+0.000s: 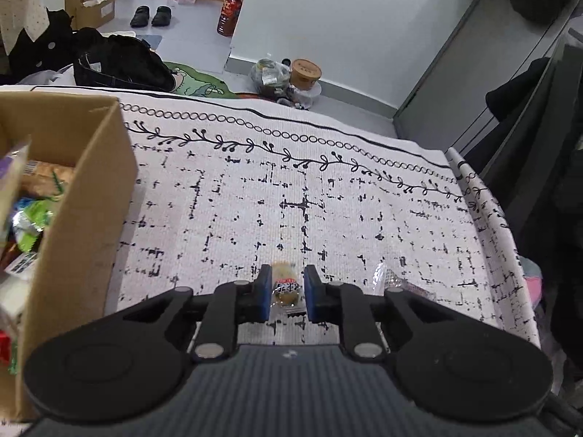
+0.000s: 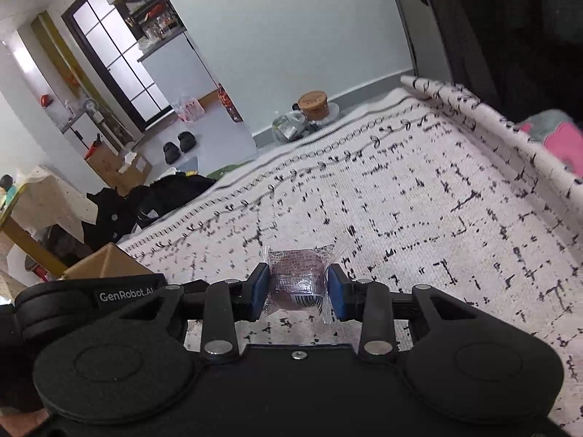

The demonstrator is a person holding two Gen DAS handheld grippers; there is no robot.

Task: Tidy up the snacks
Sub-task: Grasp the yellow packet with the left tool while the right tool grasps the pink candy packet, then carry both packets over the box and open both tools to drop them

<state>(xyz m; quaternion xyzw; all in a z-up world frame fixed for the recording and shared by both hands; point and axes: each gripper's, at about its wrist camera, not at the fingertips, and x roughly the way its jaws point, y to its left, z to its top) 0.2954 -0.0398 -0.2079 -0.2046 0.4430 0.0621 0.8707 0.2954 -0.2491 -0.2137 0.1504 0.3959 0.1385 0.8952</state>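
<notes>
An open cardboard box full of snack packets stands at the left on a white mat with black markings. To its right, the left gripper is clenched on a small yellowish wrapped snack above the mat. Furthest right, the right gripper grasps a clear-wrapped purple snack, also over the mat.

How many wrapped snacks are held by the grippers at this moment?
2. A small yellow-brown snack sits between the left gripper pads; a purple clear-wrapped snack is in the right gripper. More snacks lie in the cardboard box.
</notes>
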